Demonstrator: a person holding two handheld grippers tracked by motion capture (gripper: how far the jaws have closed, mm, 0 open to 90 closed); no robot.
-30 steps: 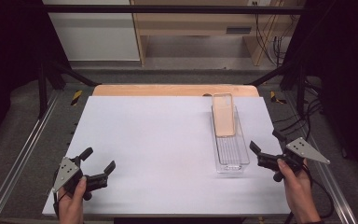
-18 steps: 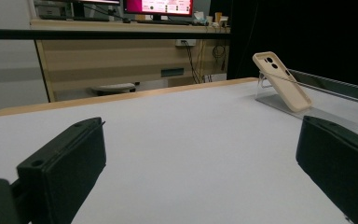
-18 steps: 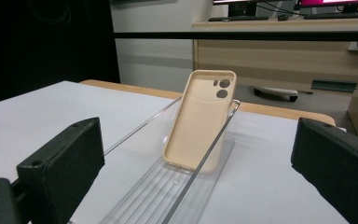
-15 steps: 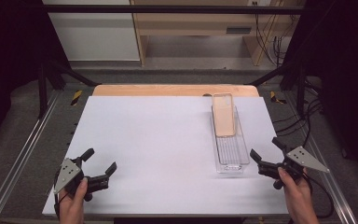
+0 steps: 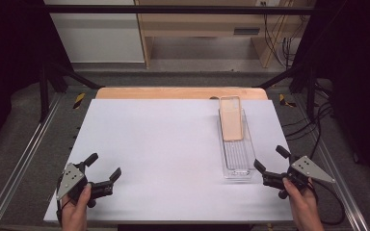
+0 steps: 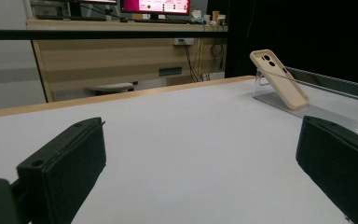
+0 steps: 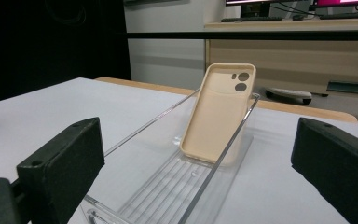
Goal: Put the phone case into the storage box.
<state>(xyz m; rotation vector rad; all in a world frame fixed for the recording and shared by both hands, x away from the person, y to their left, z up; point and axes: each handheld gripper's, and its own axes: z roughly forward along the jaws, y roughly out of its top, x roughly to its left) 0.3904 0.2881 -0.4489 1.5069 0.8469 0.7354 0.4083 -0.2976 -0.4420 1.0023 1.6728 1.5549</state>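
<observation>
High view: white surface (image 5: 173, 144); clear tray (image 5: 236, 154) lies lengthwise at about 3 o'clock, beige phone case (image 5: 231, 125) leaning in its far end.
Right gripper (image 5: 274, 166): at 5 o'clock, just beside the tray's near end; jaws spread, holding nothing.
Left gripper (image 5: 103, 168): at 7 o'clock, well apart from the tray; jaws spread, holding nothing.
Right gripper view: phone case (image 7: 219, 112) stands tilted, camera cut-outs up, back resting on the tray's right rail (image 7: 228, 144).
Left gripper view: case (image 6: 279, 79) far off at 2 o'clock.
Step in hand (judged): right gripper reaches for the case.
Technique: run in along the tray's long axis above the rails; close on the case's two long edges near mid-height.
Risk: thin, probably soft case may flex or tip; clear tray may slide if bumped.
Left gripper use: could steady the tray's near end.
</observation>
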